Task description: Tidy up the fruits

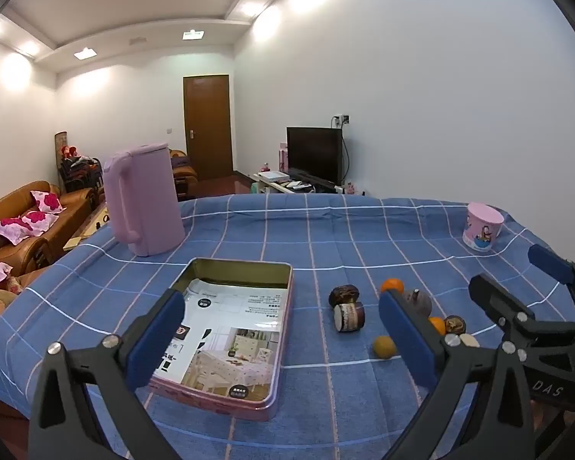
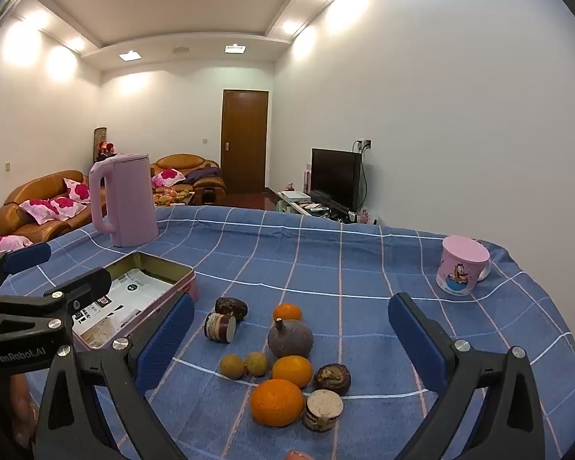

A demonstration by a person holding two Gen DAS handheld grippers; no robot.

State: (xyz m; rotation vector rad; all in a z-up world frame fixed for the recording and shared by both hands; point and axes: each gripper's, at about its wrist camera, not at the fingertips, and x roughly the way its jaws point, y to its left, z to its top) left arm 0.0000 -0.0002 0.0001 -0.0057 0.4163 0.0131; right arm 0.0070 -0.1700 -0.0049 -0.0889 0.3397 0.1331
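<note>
Several loose fruits lay bunched on the blue checked tablecloth [image 2: 326, 237] at the lower centre of the right wrist frame, and that crowding was the chief risk. The nearest orange [image 2: 276, 402] touched a cut brown piece [image 2: 322, 410] and sat just beside a second orange [image 2: 292, 371], so a wide pinch on one would likely nudge its neighbours and send the round ones rolling across the cloth, perhaps off the table edge. The purple fig-like fruit [image 2: 290, 339] stood with its stem up, and a grip on the stem rather than the body could tip it. Two small yellow-green fruits [image 2: 232, 366] lay just left of the oranges.

Both grippers were released with nothing between the jaws: the right gripper [image 2: 291, 339] framed the pile, while the left gripper [image 1: 281, 331] hung over the pink tin [image 1: 283, 345] at the lower centre of the left wrist frame. That tin, the likely destination, held only a printed sheet [image 1: 230, 341] and no fruit; its low wall could catch a fruit carried in too low.

A pink mug [image 2: 462, 266] at the right of the frame looked upside down, so its contents could not be told. The lilac kettle [image 2: 124, 199] at the upper left had its lid shut.
</note>
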